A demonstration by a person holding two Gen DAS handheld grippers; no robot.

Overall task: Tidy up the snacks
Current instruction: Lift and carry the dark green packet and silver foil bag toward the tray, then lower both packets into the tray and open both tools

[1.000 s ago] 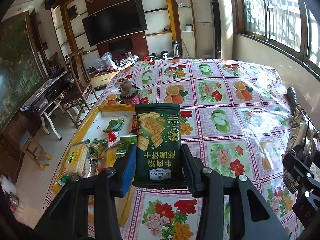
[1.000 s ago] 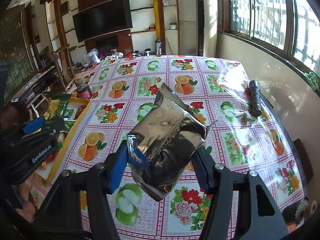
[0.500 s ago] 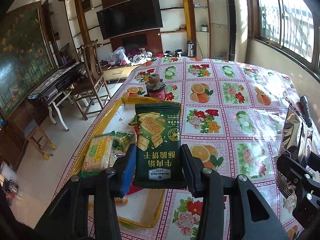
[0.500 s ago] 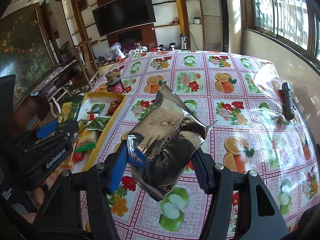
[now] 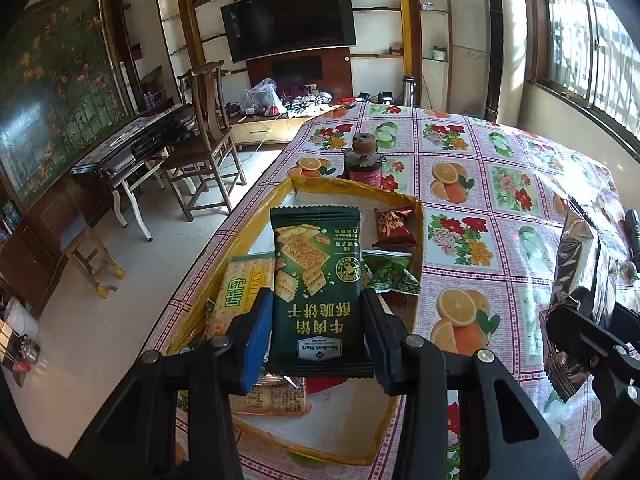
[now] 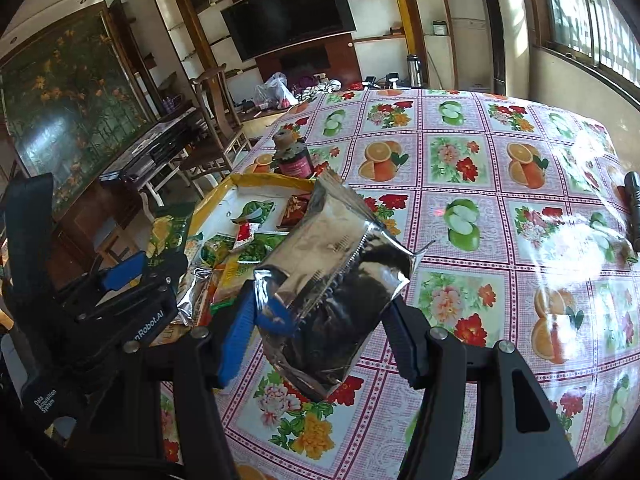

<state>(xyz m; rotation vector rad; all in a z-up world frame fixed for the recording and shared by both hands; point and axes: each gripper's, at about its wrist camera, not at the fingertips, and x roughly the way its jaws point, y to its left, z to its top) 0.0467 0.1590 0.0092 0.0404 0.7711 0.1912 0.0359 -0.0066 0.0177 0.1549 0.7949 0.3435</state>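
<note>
**Two claws, each holding a snack packet, near a yellow-rimmed tray**

Where the left wrist view looks down its own fingers, the left claw (image 5: 318, 332) is clamped on a dark green cracker packet (image 5: 320, 292), held upright over the yellow-rimmed tray (image 5: 418, 216). This view shows the tray's contents plainly: a yellow biscuit pack (image 5: 242, 300), a small red packet (image 5: 392, 222) and a green packet (image 5: 390, 274). The right claw (image 5: 576, 320) appears only at the far right edge.

The right wrist view shows the right claw (image 6: 320, 320) gripping a crumpled silver foil packet (image 6: 332, 284), tilted, above the flowered cloth of the counter (image 6: 460, 160) just beside the tray (image 6: 212, 204). Only this view shows the left claw's side (image 6: 120, 280). A dark jar (image 6: 294, 158) stands behind the tray, and a black torch (image 6: 634, 208) lies at the right edge.
</note>
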